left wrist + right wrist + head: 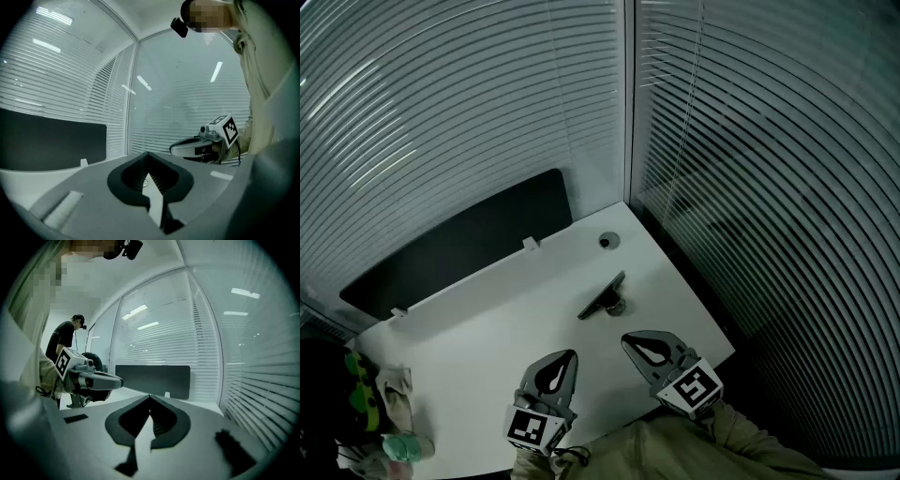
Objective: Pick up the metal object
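The metal object (601, 297) is a dark, slim bar lying aslant on the white table (487, 328), with a small round part (617, 307) at its near side. My right gripper (626, 337) is shut and empty, its tip a short way in front of the object. My left gripper (571, 354) is also shut and empty, further left and nearer the table's front edge. In the left gripper view the jaws (149, 154) meet at the tip, and in the right gripper view the jaws (150, 397) do too. Neither gripper view shows the object.
A black panel (459, 248) stands along the table's back edge, with slatted blinds (750, 187) behind and to the right. A small round grommet (608, 241) sits near the far corner. Green and cloth items (384, 412) lie at the left. A person (63, 341) stands far off.
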Motion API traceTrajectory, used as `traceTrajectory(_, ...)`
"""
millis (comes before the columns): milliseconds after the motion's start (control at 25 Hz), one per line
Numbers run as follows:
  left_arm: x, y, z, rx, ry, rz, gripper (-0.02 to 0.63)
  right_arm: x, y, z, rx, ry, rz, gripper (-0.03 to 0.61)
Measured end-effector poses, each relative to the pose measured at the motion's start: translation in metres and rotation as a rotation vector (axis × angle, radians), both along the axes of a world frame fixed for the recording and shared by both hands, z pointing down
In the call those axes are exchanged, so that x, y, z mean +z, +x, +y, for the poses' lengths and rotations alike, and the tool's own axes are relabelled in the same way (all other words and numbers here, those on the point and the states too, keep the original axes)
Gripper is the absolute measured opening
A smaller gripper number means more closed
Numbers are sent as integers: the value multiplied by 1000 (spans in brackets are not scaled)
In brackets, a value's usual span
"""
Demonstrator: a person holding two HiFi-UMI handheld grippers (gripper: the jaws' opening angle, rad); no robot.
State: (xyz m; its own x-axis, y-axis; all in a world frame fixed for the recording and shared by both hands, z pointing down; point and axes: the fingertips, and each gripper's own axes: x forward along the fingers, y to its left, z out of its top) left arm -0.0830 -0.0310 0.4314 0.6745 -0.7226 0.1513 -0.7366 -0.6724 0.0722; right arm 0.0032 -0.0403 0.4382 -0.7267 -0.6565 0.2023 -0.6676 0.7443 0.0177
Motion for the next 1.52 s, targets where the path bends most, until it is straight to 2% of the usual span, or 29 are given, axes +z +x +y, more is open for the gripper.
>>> traceTrajectory(80, 1, -1, -8, 9, 36, -7, 6, 3, 0, -11, 10, -3, 11, 3)
traceTrajectory(240, -3, 2, -15, -8, -19, -1, 6, 9, 2, -30, 52, -41, 26, 3)
traceTrajectory(480, 5, -2, -19, -7, 0, 2, 6, 42, 6, -58, 127, -135, 97, 5)
traceTrajectory(600, 6, -3, -24, -13, -19, 7, 6, 63, 12, -76, 162, -181, 165, 9)
traceTrajectory(720, 11, -4, -25, -11, -12, 4, 6, 87, 15, -87, 165, -199, 266, 78)
traceTrajectory(840, 15, -5, -27, -2, 10, 2, 6, 106, 16, -98, 159, -200, 353, 101)
traceTrajectory(920, 18, -3, -28, -17, -25, 6, 6, 116, 15, -107, 157, -211, 337, 137)
traceTrajectory(1000, 23, 1, -31, -34, -54, 3, 6, 129, 13, -119, 155, -242, 303, 217)
traceTrajectory(1080, 29, 4, -36, -42, -62, -3, 6, 143, 14, -133, 158, -281, 296, 265)
traceTrajectory(1360, 30, -4, -43, -43, -53, -1, 6, 168, 3, -152, 177, -400, 288, 276)
traceTrajectory(1520, 34, -9, -46, -60, -89, 4, 6, 182, -2, -159, 178, -431, 311, 276)
